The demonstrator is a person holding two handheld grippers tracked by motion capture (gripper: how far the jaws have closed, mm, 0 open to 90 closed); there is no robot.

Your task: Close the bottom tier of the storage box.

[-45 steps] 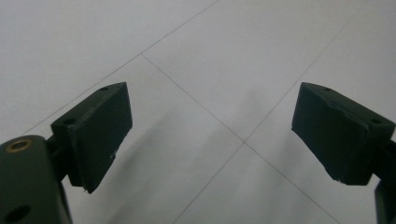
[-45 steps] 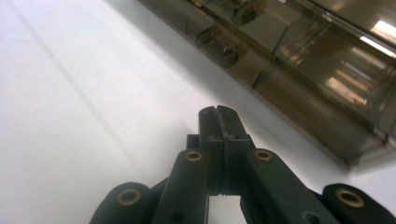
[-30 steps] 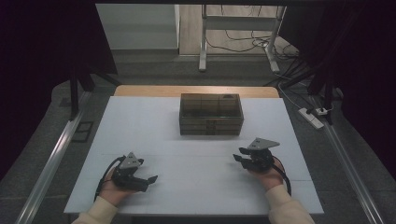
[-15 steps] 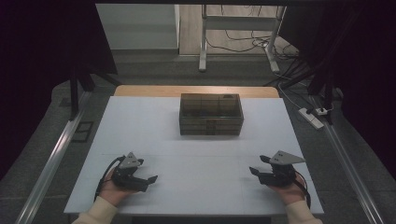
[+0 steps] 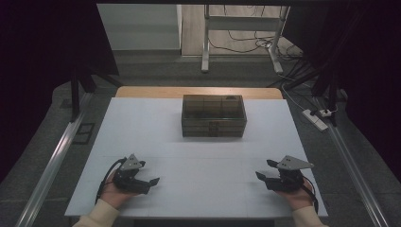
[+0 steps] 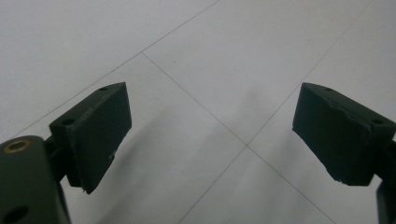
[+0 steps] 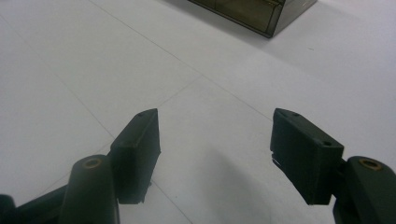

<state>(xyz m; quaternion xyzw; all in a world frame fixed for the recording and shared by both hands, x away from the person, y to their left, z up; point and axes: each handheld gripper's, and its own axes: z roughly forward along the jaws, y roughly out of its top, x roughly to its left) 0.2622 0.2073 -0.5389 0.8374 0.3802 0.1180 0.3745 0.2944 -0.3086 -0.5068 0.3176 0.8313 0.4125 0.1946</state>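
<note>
High view: dark see-through box (image 5: 213, 115) sat at far-centre of white table (image 5: 156, 123). L gripper (image 5: 146, 182) lay near-left in person's hand, R gripper (image 5: 263, 170) near-right; both well apart from box, jaws spread.

Left gripper view: pads (image 6: 95, 130) wide, nothing betw. them, bare tabletop beneath.

Right gripper view: jaws had just been opening, stood wide, empty. Box corner (image 7: 261, 14) at top, well beyond fingertips (image 7: 303, 154), no contact.
</note>
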